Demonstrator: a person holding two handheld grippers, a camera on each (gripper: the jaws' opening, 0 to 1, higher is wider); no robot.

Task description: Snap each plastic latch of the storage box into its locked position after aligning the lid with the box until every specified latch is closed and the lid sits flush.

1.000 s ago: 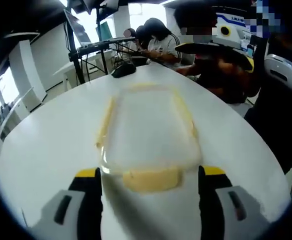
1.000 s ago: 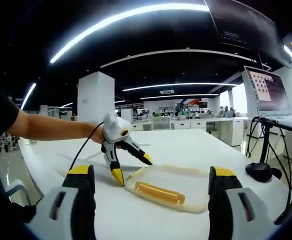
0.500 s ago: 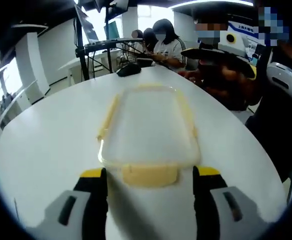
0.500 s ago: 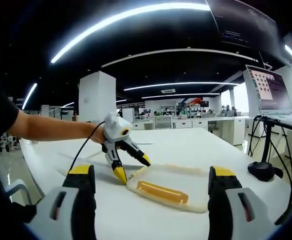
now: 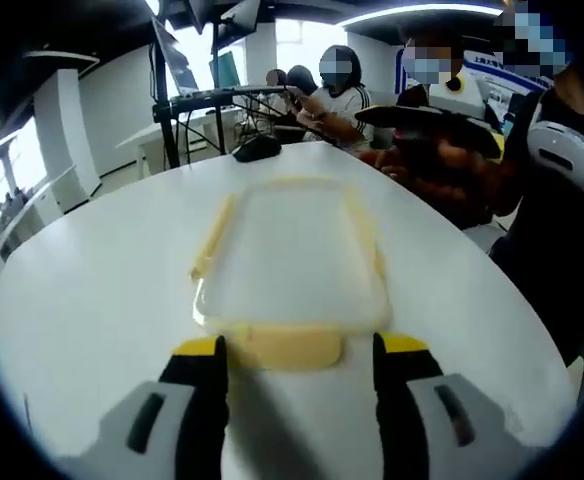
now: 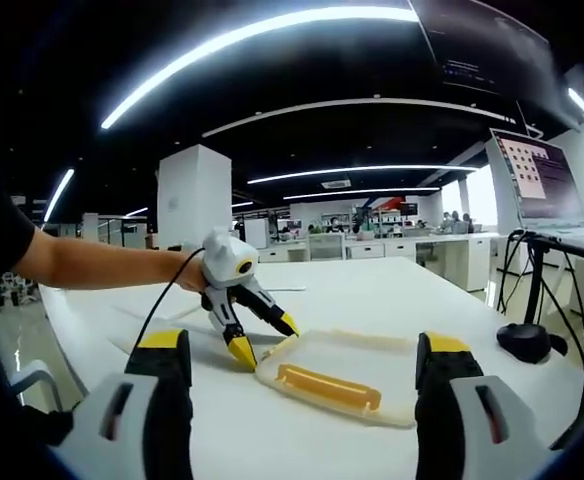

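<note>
Left gripper view: left gripper [image 5: 297, 350] is spread open, both yellow-tipped jaws straddling the near short-end latch [image 5: 290, 347] of the box [image 5: 290, 260]. Latch sits right between the tips, just past them. Box lies flat on the white table [image 5: 92, 300], long axis running straight away from the jaws, so this approach is end-on. Yellow side latches run along the 2 long edges; can't tell whether any are snapped down.

Right gripper view: right gripper [image 6: 302, 360] also open, holding nothing, hanging back from the box with its jaws either side of the view. Box [image 6: 347, 370] lies ahead, its long-side latch [image 6: 327, 385] facing this gripper broadside. Left gripper [image 6: 257, 335] visible at the box's left end, tips at the rim.

Judgement: left is clearly the nearer hand and already lined up on the end latch, so that one goes first. Right then takes the long-side latch. Lid looks seated, but flushness is too blurred to confirm.
</note>
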